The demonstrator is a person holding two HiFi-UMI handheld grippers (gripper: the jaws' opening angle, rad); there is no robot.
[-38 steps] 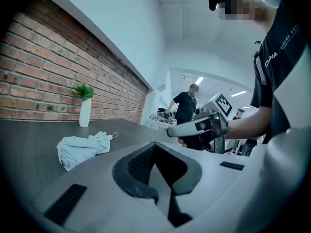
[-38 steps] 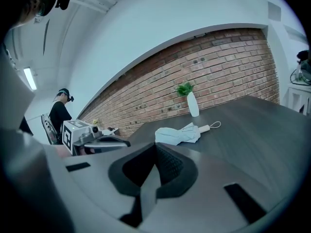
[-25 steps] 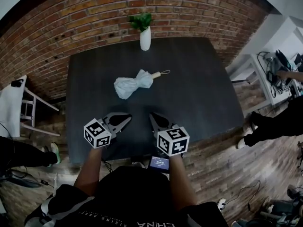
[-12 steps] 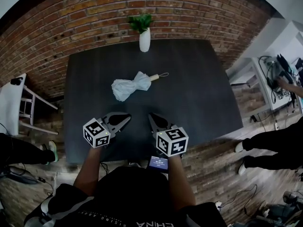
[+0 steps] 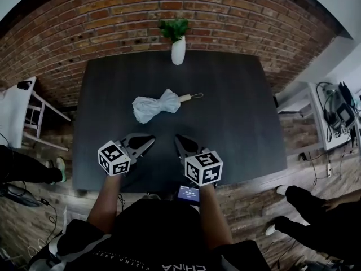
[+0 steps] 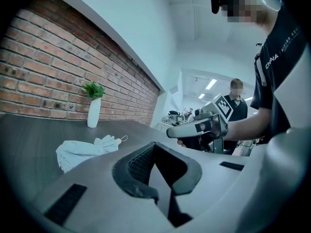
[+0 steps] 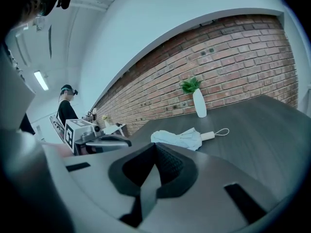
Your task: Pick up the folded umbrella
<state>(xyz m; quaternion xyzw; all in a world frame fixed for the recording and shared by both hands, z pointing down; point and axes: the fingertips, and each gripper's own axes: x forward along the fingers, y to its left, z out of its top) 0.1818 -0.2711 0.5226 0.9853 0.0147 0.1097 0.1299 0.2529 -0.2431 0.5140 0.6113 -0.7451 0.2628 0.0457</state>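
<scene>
A person stands at the near edge of a dark desk (image 5: 237, 112) set against a brick wall (image 5: 113, 16), holding a pair of tongs in each hand just above the desk's near half. The left tongs (image 5: 149, 140) are pressed together with nothing between the tips, and the right tongs (image 5: 178, 138) are likewise pressed together and empty. Both carry a cube with square markers at the hand end, and their tips angle inward toward each other without touching. The folded umbrella (image 5: 155, 105), pale and loosely bundled, lies flat near the middle of the desk, beyond both pairs of tongs and apart from them, a little nearer the left pair. Its light handle (image 5: 185, 98) points toward the person's right and ends in a thin strap loop (image 5: 196, 95). At the far edge of the desk, close to the wall, a white vase (image 5: 178, 49) stands upright holding a green plant (image 5: 175, 28), well apart from the umbrella. From the left gripper view the umbrella (image 6: 80, 150) lies ahead and to the left of the closed tips, with the vase (image 6: 93, 113) behind it. From the right gripper view it (image 7: 180, 138) lies straight ahead, handle to the right. A white chair (image 5: 17, 117) stands on the wood floor off the desk's left side, and another person's legs (image 5: 304, 208) show at lower right.
</scene>
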